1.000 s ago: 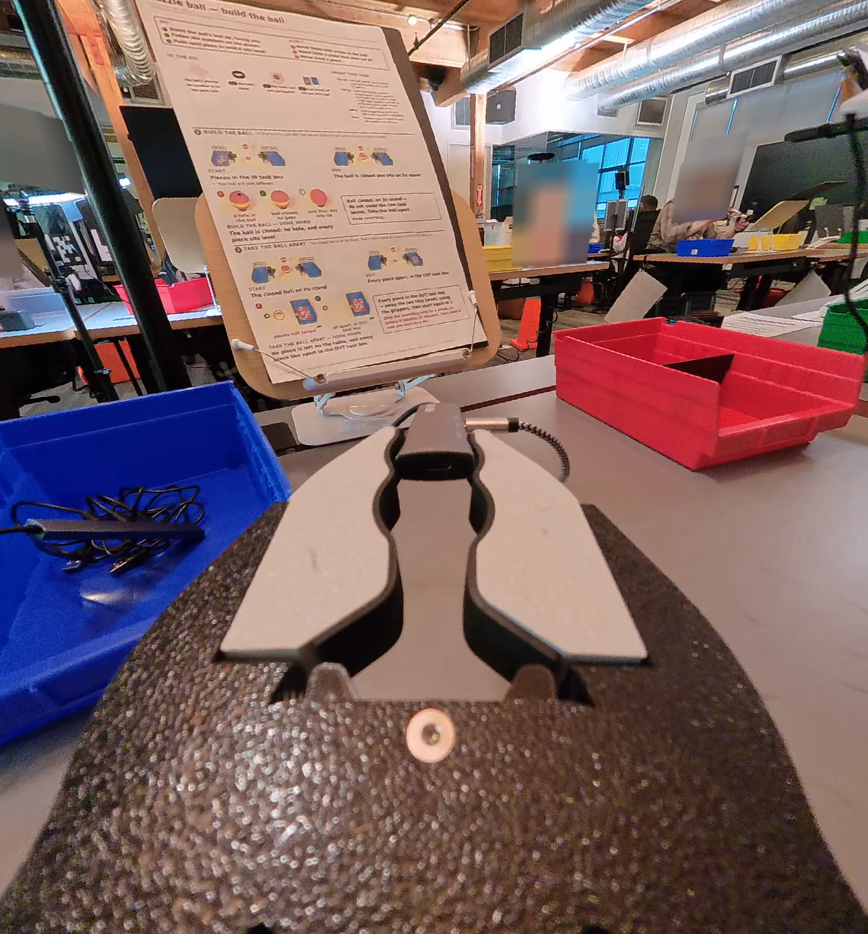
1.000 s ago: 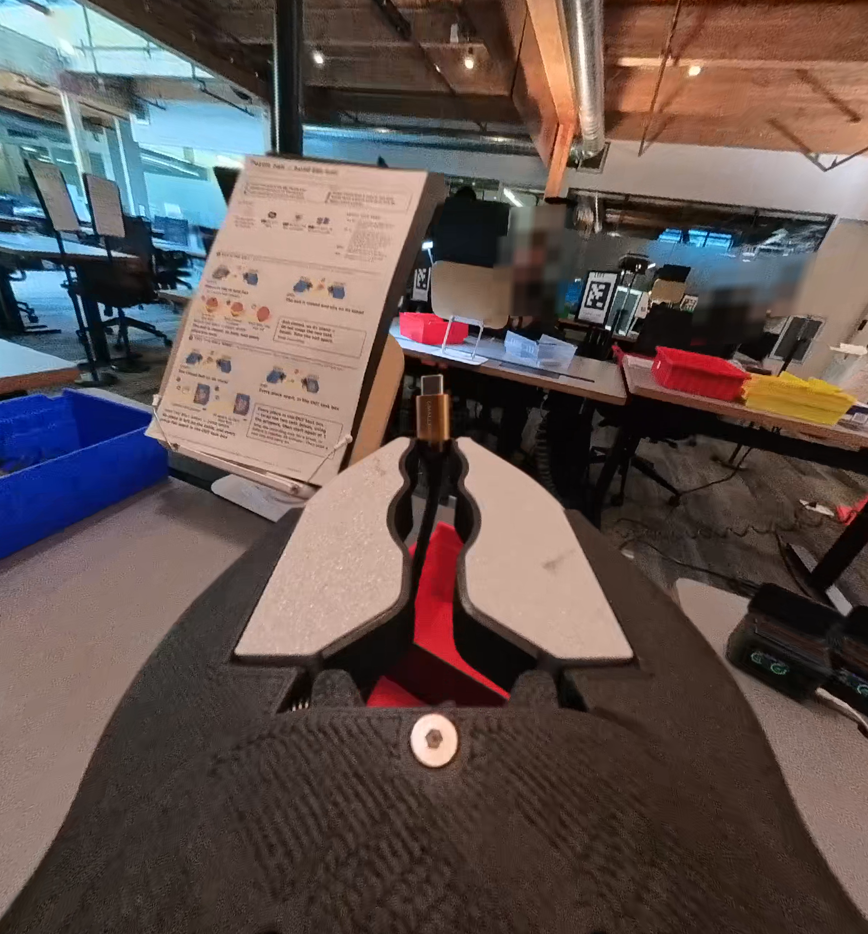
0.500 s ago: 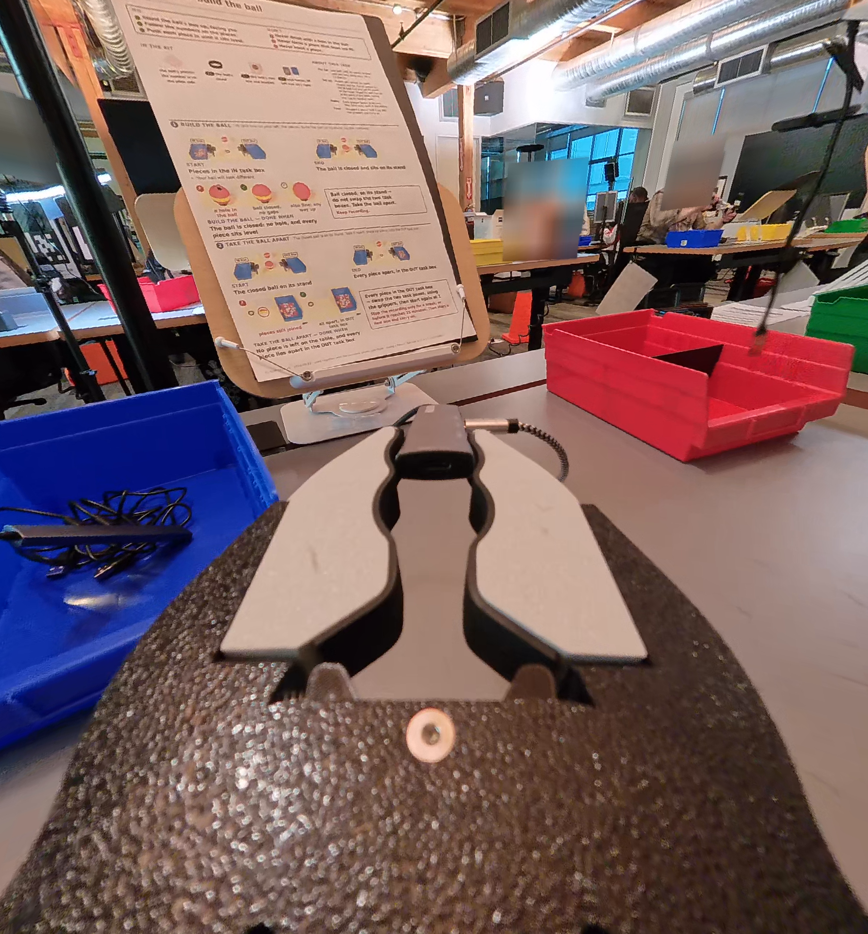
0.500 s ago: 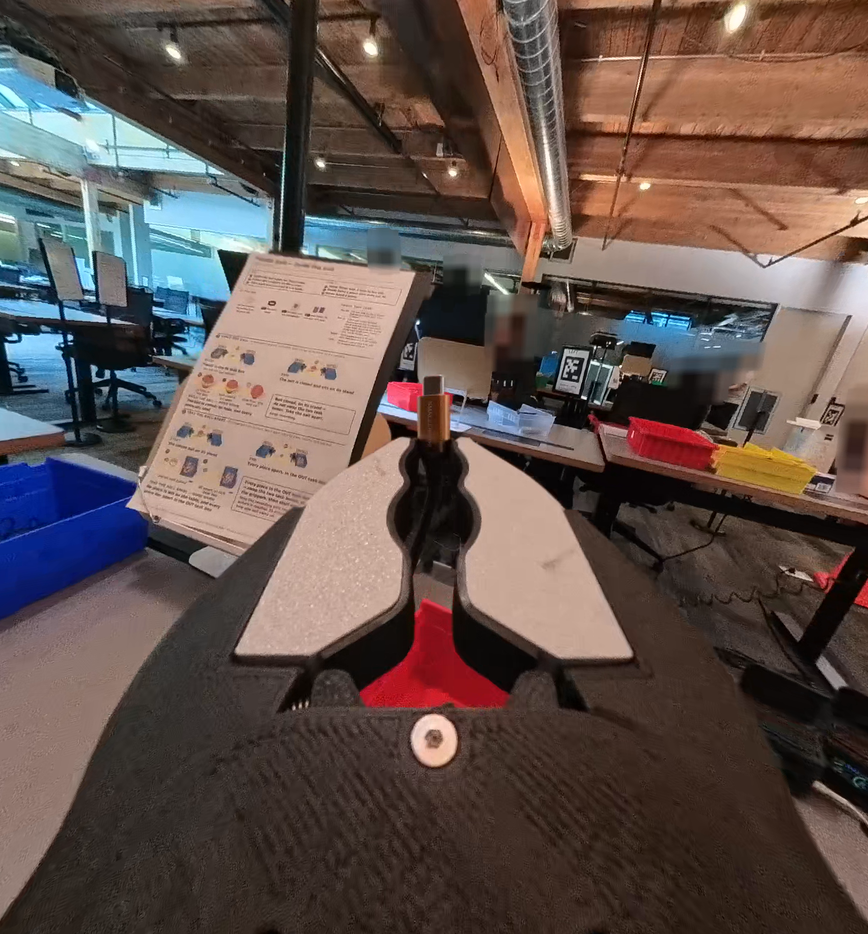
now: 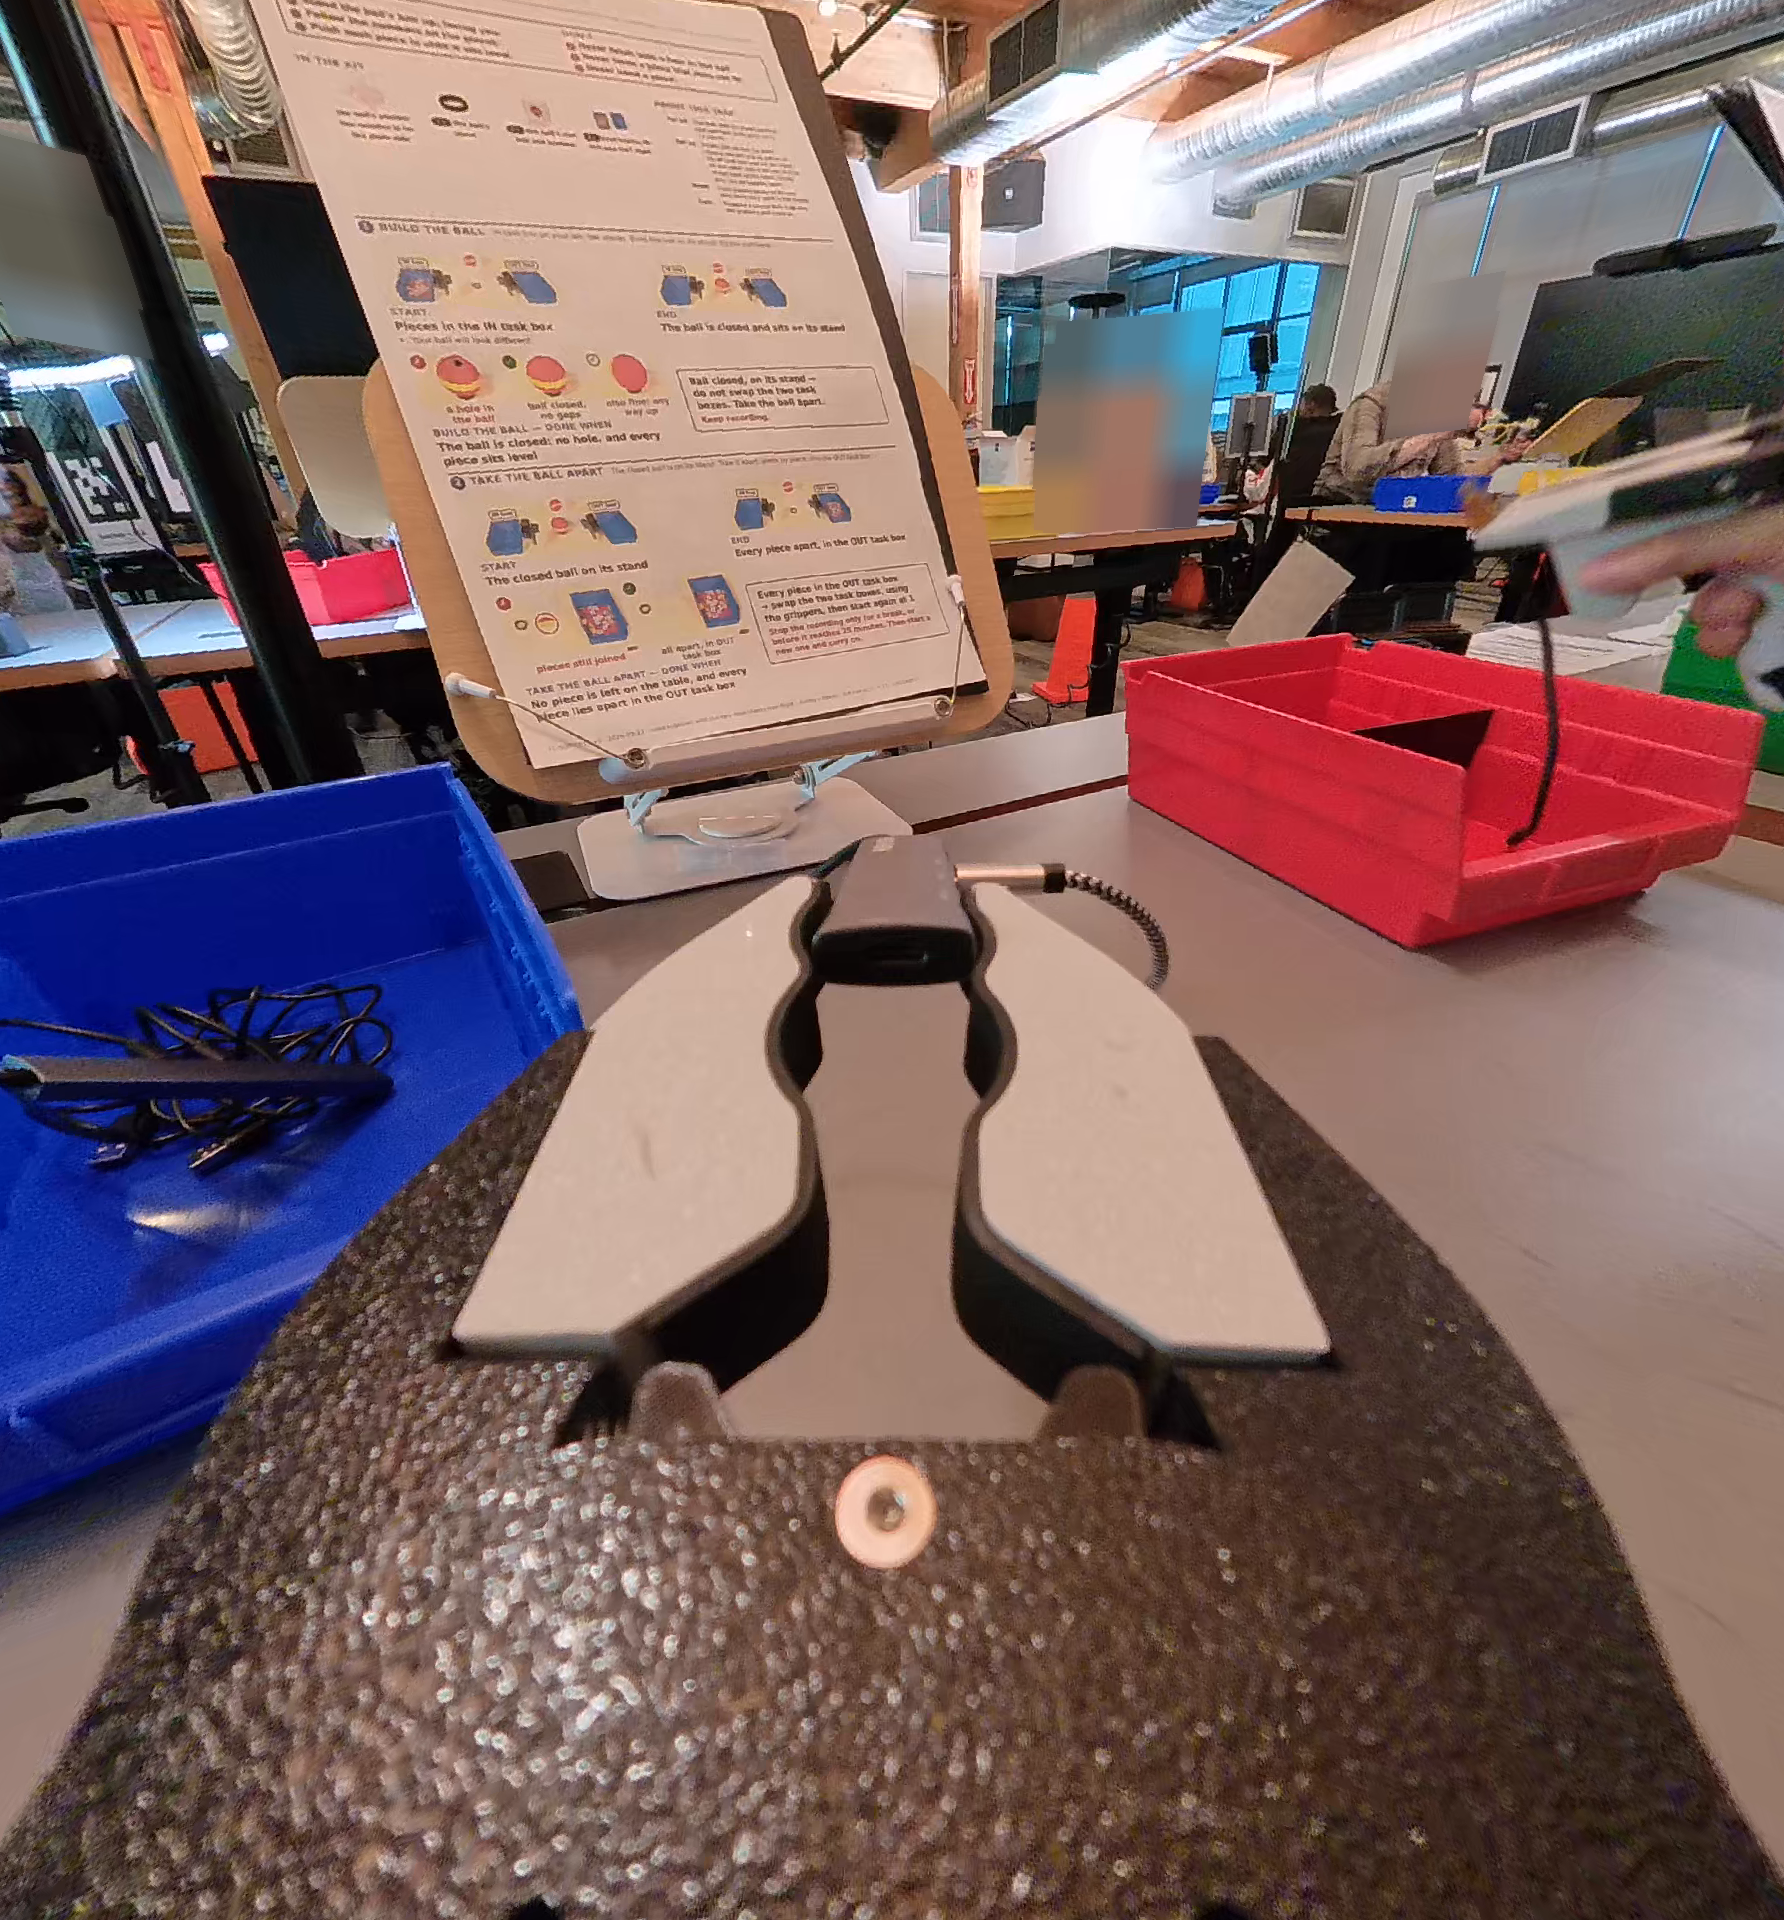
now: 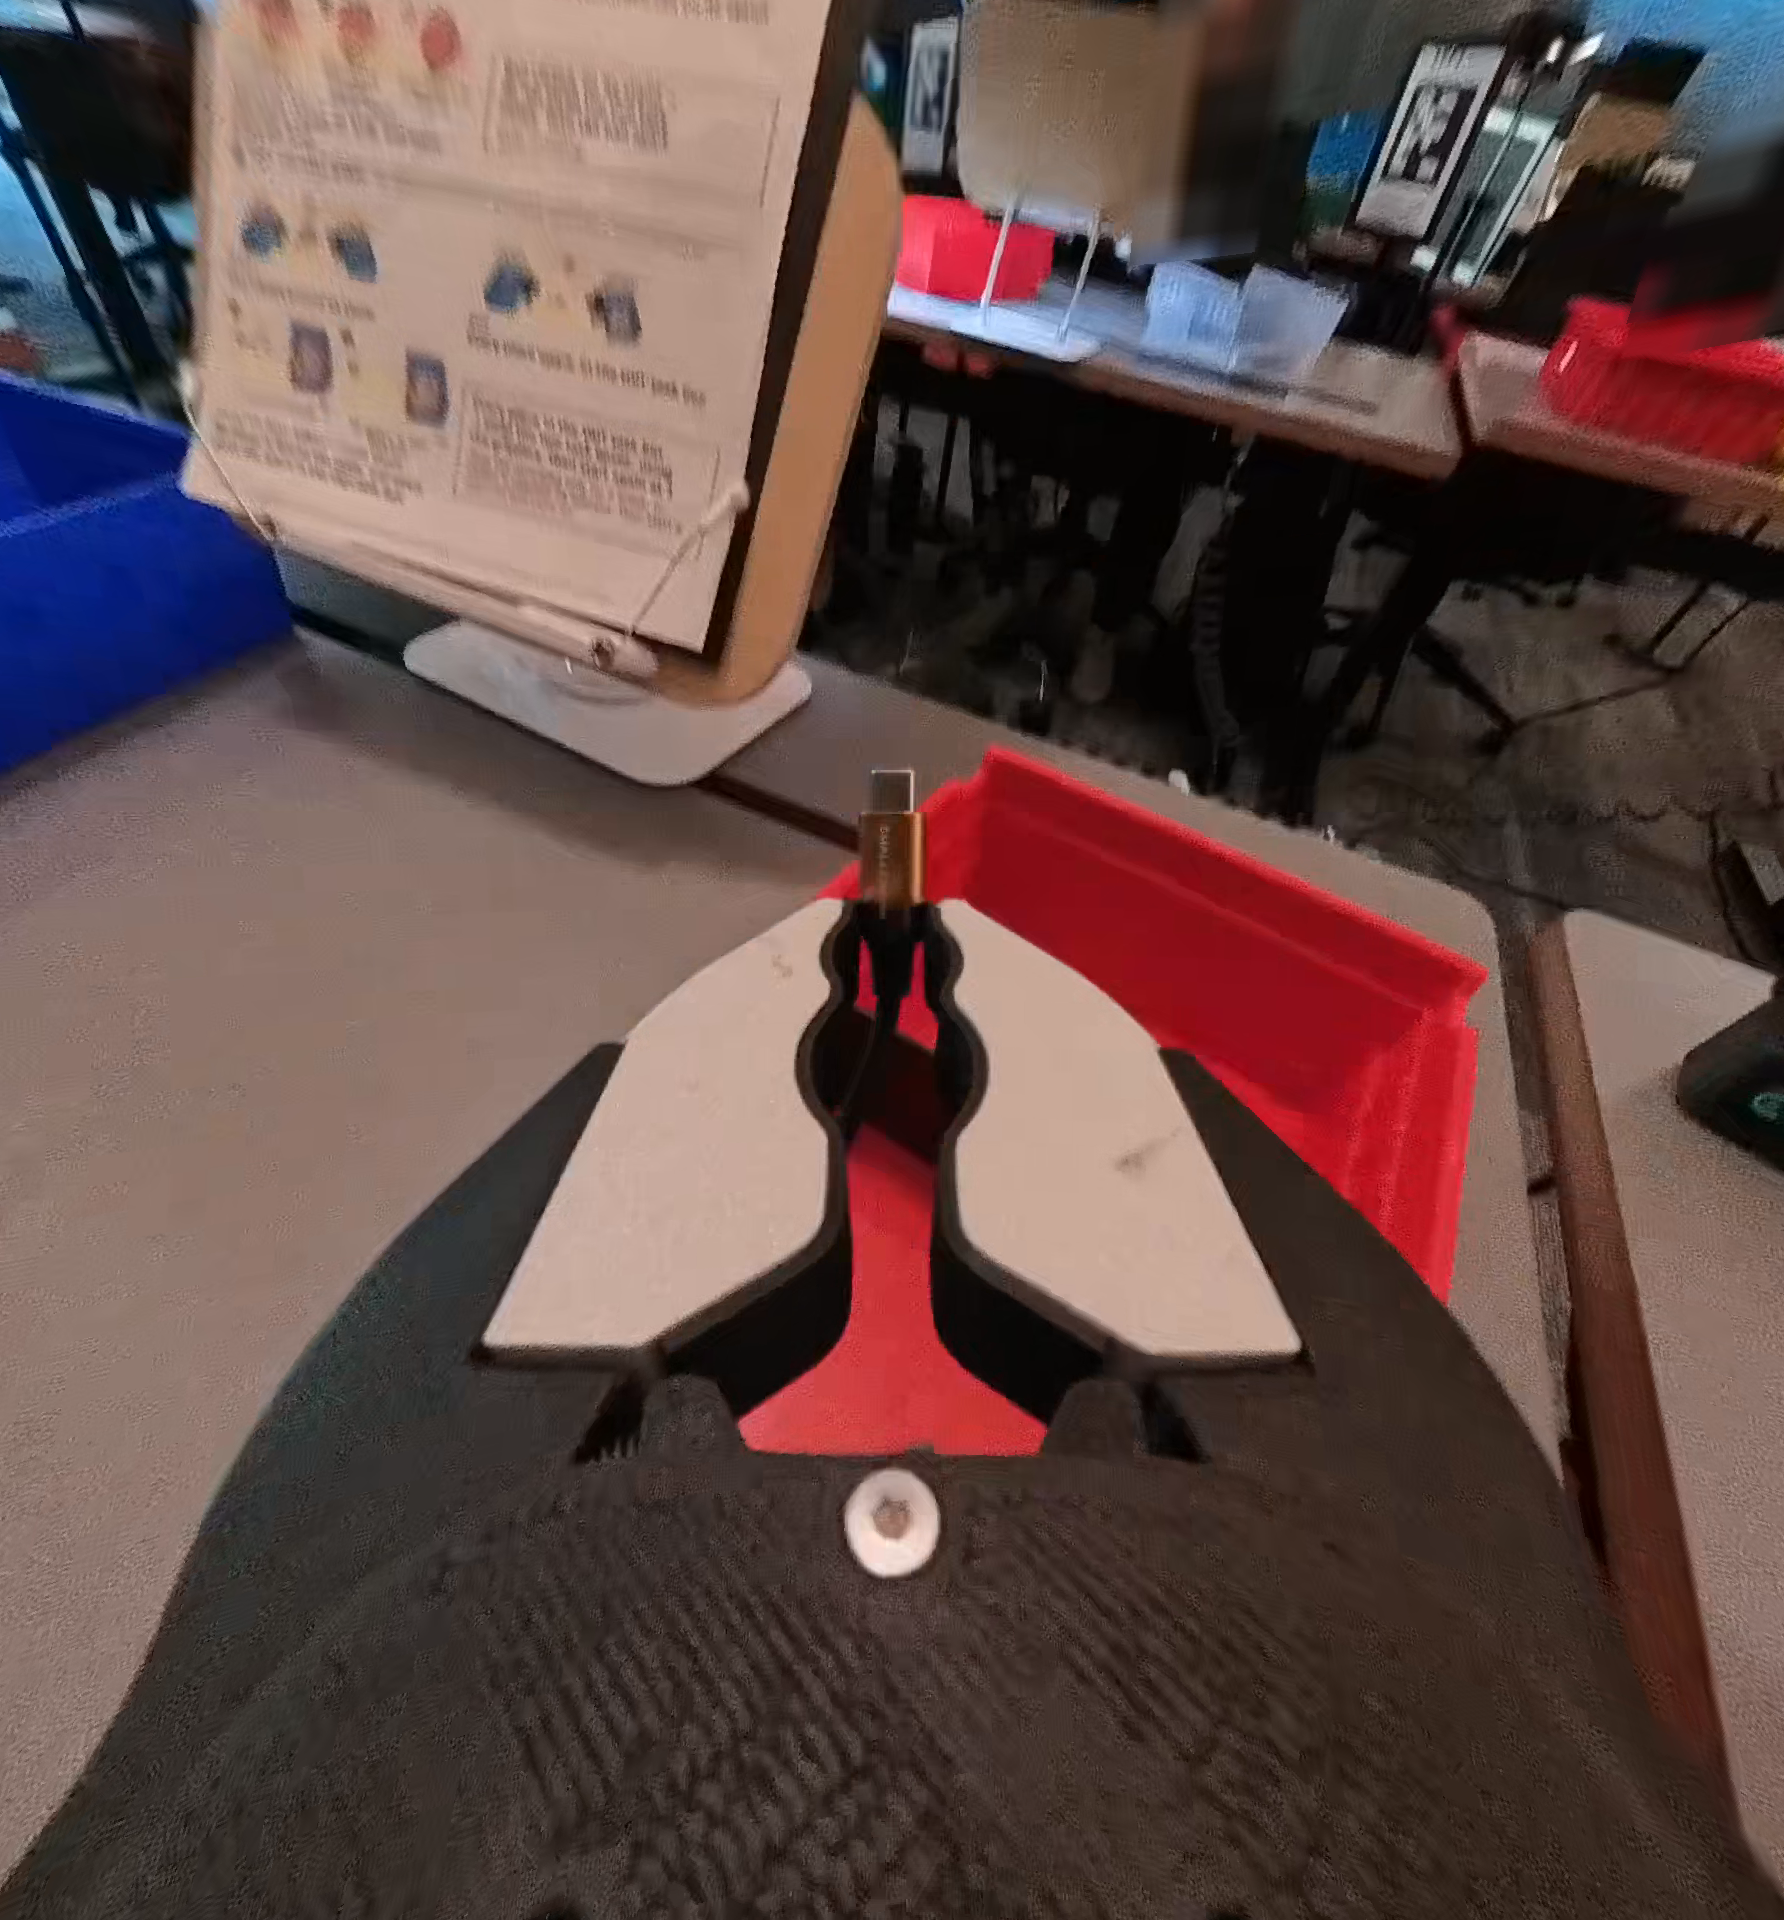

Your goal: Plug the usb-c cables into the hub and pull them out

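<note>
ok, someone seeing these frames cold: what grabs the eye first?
Probably the two loaded grippers: the left gripper is clamped on the end of a dark grey usb-c hub just above the table, a braided cable already in its side. The right gripper pinches a gold-sleeved usb-c plug over the red bin. Next, the bright blue bin at left, holding a second hub on tangled black cables.

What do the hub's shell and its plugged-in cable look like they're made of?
Hub: dark grey shell with a smooth satin sheen, probably anodised metal, possibly plastic. Plugged-in cable: woven black-and-white jacket, so likely braided fabric; its connector barrel looks like brushed silver metal.
</note>
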Available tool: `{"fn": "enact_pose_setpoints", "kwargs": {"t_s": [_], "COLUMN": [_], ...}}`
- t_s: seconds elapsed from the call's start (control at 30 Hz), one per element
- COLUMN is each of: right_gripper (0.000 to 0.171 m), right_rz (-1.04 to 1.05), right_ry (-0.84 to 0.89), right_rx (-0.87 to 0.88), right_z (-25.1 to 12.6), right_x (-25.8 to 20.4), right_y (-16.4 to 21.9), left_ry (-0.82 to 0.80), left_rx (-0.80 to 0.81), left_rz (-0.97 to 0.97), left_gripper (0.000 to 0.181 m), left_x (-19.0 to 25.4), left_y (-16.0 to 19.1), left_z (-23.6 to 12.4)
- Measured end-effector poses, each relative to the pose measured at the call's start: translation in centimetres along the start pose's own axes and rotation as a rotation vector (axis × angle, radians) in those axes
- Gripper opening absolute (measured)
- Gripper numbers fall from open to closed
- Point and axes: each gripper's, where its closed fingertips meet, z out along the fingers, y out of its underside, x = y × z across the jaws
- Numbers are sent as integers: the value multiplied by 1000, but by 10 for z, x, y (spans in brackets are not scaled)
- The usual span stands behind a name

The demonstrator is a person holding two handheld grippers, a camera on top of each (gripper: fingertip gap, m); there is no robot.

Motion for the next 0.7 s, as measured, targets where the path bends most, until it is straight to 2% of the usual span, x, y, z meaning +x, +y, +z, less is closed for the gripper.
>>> {"fn": "enact_pose_setpoints", "kwargs": {"t_s": [0.17,0.23,0.27,0.3,0.4,0.5,0.6,0.7], "right_gripper": [12,12,19,33,75,93,89,77], "right_rz": [-51,-68,-71,-77,-45,33,56,129], "right_ry": [3,11,44,93,162,77,-198,-442], "right_rx": [-322,-401,-418,-413,-223,-18,125,190], "right_z": [33,41,43,44,35,17,4,1], "right_x": [-15,-20,-18,-14,-17,-51,-138,-231], "right_y": [77,96,100,97,55,6,-20,-19], "left_ry": [0,1,-2,-1,-14,-18,-14,-13], "left_rx": [1,-5,-5,-10,-16,-21,-27,-32], "left_rz": [9,6,5,2,0,-5,-5,10], "left_gripper": [23,23,23,23,23,23,23,23], "left_x": [1,1,1,0,-3,-5,-2,1], "left_y": [-1,0,1,3,6,8,10,12], "left_z": [0,0,0,0,1,2,3,5]}}
